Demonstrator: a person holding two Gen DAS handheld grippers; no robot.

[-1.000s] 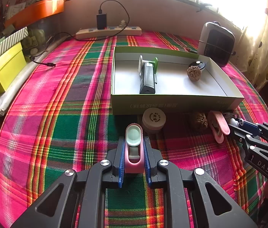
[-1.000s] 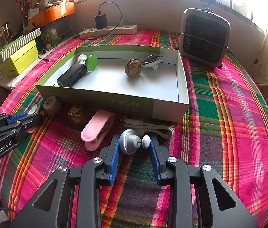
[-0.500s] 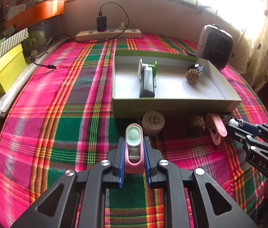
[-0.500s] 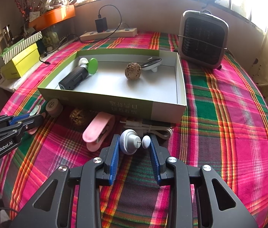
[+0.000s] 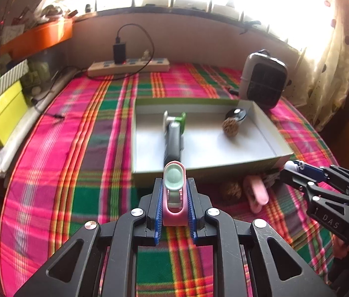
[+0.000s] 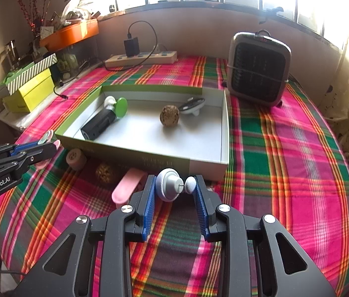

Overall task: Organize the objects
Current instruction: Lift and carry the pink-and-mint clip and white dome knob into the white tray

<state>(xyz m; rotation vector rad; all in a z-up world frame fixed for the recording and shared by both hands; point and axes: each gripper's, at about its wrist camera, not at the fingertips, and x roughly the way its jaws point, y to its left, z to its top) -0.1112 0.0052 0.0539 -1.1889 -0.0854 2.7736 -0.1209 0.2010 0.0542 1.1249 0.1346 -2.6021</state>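
My left gripper (image 5: 174,185) is shut on a pink clip with a pale green round end (image 5: 174,177), held above the plaid cloth just in front of the open box (image 5: 206,167). It also shows at the left of the right wrist view, left gripper (image 6: 43,146). My right gripper (image 6: 174,188) is shut on a small grey-white knob with a ball tip (image 6: 170,186), close to the box's front wall (image 6: 149,157). Inside the box lie a black device with a green disc (image 6: 102,121), a walnut (image 6: 169,116) and a black-and-white disc (image 6: 191,105).
On the cloth before the box lie a round beige cap (image 6: 75,158), a second walnut (image 6: 105,173) and another pink clip (image 6: 127,189). A grey heater (image 6: 258,71) stands behind the box at the right. A power strip (image 6: 142,58) and a yellow box (image 6: 31,91) are at the back left.
My left gripper has risen with the pink clip, and the round beige cap is now hidden behind it in the left wrist view. The right gripper has hardly moved.
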